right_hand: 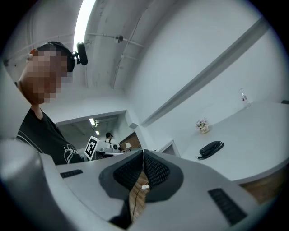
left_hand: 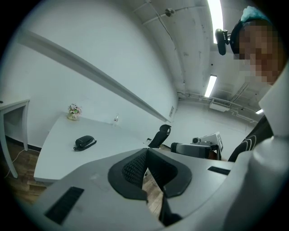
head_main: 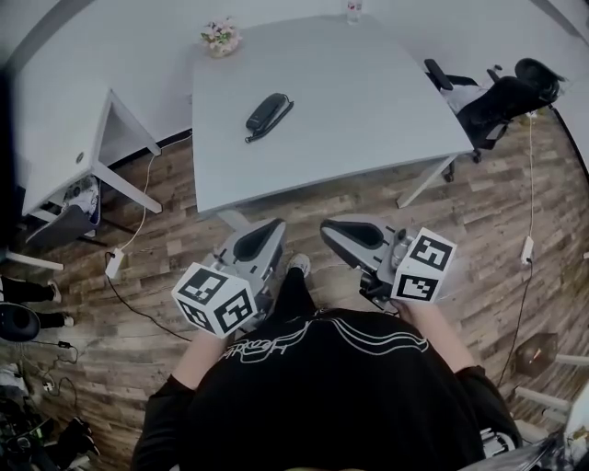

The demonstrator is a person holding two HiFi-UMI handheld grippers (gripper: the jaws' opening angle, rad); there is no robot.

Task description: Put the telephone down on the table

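By the grey table (head_main: 368,110) the person stands a little back from its near edge on the wood floor (head_main: 479,230), with both tools held close to the body. The telephone (head_main: 268,114) lies flat on the tabletop toward the left side. It is a black handset with its cord beside it, and nothing touches it. Both grippers are well apart from it. The left gripper (head_main: 272,226) has its jaws closed together with nothing between the pads. The right gripper (head_main: 333,228) is likewise closed and empty. A small pot of flowers (head_main: 221,37) sits at the table's far left corner and a bottle (head_main: 353,9) at the far edge. A black chair (head_main: 502,97) stands off the right end, and a white side desk (head_main: 69,147) off the left.
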